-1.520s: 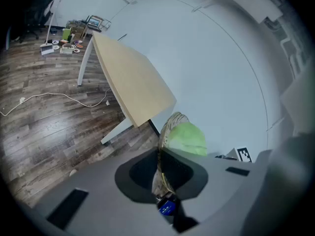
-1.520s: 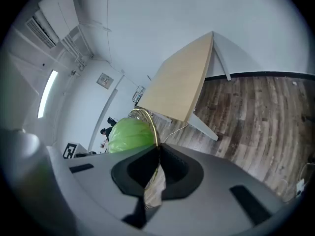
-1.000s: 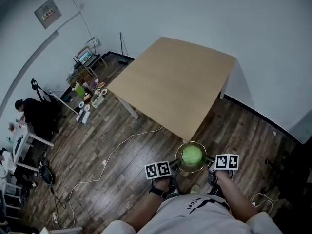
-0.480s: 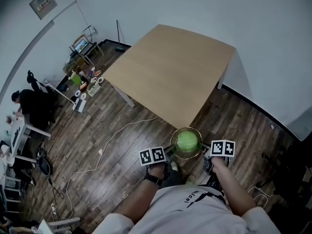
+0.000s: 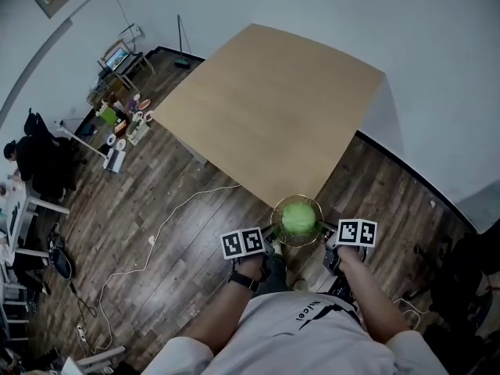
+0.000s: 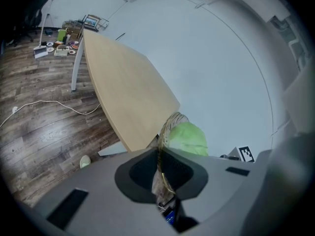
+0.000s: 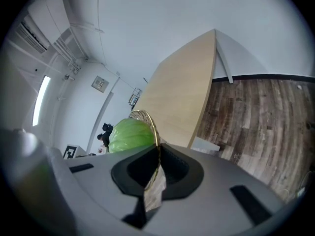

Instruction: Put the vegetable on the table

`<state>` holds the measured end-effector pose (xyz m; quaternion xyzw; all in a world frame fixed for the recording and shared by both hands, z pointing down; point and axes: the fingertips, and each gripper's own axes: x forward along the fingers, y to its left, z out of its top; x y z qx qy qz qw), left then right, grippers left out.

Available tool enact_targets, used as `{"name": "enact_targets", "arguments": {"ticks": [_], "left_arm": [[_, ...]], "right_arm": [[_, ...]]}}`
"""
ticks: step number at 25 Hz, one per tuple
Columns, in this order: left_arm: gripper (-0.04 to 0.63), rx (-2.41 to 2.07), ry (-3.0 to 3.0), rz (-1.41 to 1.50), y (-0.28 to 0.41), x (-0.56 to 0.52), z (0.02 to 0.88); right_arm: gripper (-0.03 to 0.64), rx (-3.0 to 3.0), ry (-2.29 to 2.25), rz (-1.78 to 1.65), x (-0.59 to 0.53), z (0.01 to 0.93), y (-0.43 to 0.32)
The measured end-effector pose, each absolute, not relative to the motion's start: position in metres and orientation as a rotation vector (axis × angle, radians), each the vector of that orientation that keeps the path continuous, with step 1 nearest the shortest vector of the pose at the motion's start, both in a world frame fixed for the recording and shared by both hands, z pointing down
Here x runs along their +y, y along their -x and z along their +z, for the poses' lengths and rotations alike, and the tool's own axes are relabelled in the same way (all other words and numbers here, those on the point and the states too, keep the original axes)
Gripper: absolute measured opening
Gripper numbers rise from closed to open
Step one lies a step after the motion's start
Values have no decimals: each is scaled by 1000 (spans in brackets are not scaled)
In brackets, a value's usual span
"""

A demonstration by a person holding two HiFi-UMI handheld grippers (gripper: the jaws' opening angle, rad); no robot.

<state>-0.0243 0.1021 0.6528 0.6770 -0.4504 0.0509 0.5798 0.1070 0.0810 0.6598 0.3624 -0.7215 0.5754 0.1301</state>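
On the left, our left gripper (image 5: 268,241) is clamped tight on the rim of a wire basket (image 5: 275,223). In the middle, the green vegetable (image 5: 298,217) sits inside that basket, up in the air by the near edge of the worktop (image 5: 266,108). On the right, our right gripper (image 5: 326,237) is clamped on the other side of the rim. We think the basket could tip if one gripper goes higher than the other. Then the vegetable would roll out onto the wooden floor (image 5: 180,241). The thin rim could also slip out of a gripper. The vegetable is round like a ball, so we see no long side and cannot tell which way it points.
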Motion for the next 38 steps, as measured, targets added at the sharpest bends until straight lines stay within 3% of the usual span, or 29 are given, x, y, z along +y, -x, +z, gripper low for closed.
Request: {"name": "enact_targets", "arguments": {"ticks": [15,38], "left_arm": [[25,-974,-1633,232,83,-74,681],[25,-1096,-1440,211,84,-222,788]], "right_arm": [[26,-2014,-1199,1718,-78,684,-51],[26,-1891,-948,1710,-249,786,-48]]}}
